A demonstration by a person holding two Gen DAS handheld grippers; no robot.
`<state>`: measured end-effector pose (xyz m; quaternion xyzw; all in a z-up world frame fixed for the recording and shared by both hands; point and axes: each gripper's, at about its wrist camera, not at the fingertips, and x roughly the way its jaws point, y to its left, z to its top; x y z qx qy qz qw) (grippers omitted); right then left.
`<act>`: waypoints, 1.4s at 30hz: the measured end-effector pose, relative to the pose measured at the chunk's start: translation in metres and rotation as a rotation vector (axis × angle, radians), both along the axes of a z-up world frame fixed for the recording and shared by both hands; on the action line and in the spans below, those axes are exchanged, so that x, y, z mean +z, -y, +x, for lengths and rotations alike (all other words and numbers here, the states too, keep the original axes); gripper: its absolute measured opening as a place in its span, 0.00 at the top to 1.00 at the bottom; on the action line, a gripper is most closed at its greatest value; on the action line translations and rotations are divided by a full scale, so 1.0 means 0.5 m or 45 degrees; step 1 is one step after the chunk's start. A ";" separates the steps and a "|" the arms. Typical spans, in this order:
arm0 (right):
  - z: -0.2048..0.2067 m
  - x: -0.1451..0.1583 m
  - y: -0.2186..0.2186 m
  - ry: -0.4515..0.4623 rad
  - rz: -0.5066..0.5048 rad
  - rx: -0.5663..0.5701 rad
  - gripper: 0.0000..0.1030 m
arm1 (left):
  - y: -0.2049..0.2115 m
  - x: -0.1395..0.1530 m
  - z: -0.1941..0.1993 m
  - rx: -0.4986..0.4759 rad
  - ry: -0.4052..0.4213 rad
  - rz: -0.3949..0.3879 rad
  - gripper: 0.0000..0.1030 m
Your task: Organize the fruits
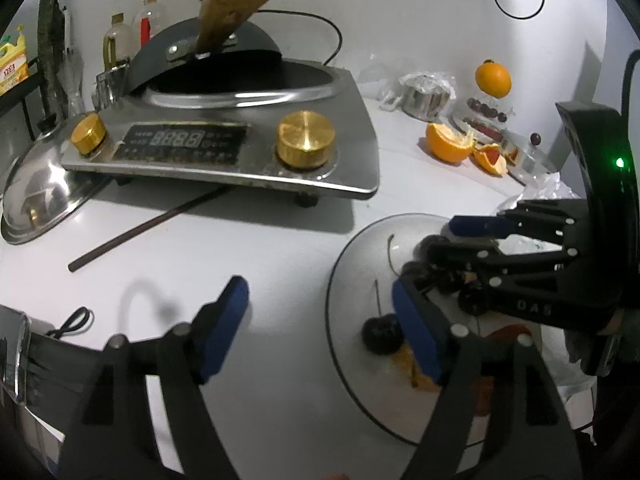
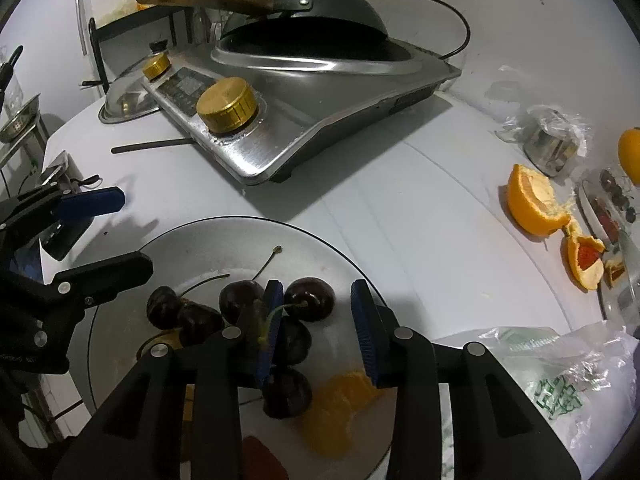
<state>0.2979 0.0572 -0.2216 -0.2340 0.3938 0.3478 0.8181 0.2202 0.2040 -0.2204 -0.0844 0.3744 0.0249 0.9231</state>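
Hidden bits: the near part of the plate [image 2: 120,264] sits under both grippers' black linkages, so the orange segments [image 2: 344,404] and a reddish piece [image 2: 260,456] at the bottom edge are only partly visible and kinda blurry.

Cherries: a cluster of dark cherries [image 2: 308,298] on the plate, stems sticking out; in the left wrist view one cherry [image 1: 382,334] lies a bit apart from the rest, near the rim.

Right gripper [image 2: 316,332]: jaws partly open over the cherry cluster, pads not pressing anything. One cherry is just past the tips, another is half hidden behind the left pad.

Left gripper [image 1: 320,328]: spread wide, nothing in it. One finger hangs over the bare counter, the other over the plate edge beside the lone cherry.

Far stuff: orange peel [image 2: 534,202] and more peel scraps on the counter, a whole orange [image 1: 493,79] by the wall, a second dish of cherries [image 1: 486,110], too small to count.

Cooker: induction cooker [image 1: 224,148] with a wok [image 1: 208,52] on it, gold knobs; the display digits look like 8888, the small print is unreadable.

Writing: "DAS" on the right gripper's arm in the left view. The plastic bag [image 2: 560,384] has a green print I can't read.
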 end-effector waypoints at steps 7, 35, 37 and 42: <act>-0.021 0.024 0.027 0.032 0.017 -0.019 0.64 | 0.024 0.022 -0.018 -0.014 0.028 0.015 0.26; -0.179 0.159 0.246 0.225 0.164 -0.145 0.64 | 0.214 0.167 -0.143 -0.079 0.255 0.093 0.26; -0.191 0.171 0.267 0.243 0.178 -0.160 0.64 | 0.231 0.181 -0.153 -0.083 0.276 0.102 0.26; -0.223 0.200 0.312 0.282 0.225 -0.191 0.64 | 0.263 0.222 -0.185 -0.061 0.360 0.099 0.11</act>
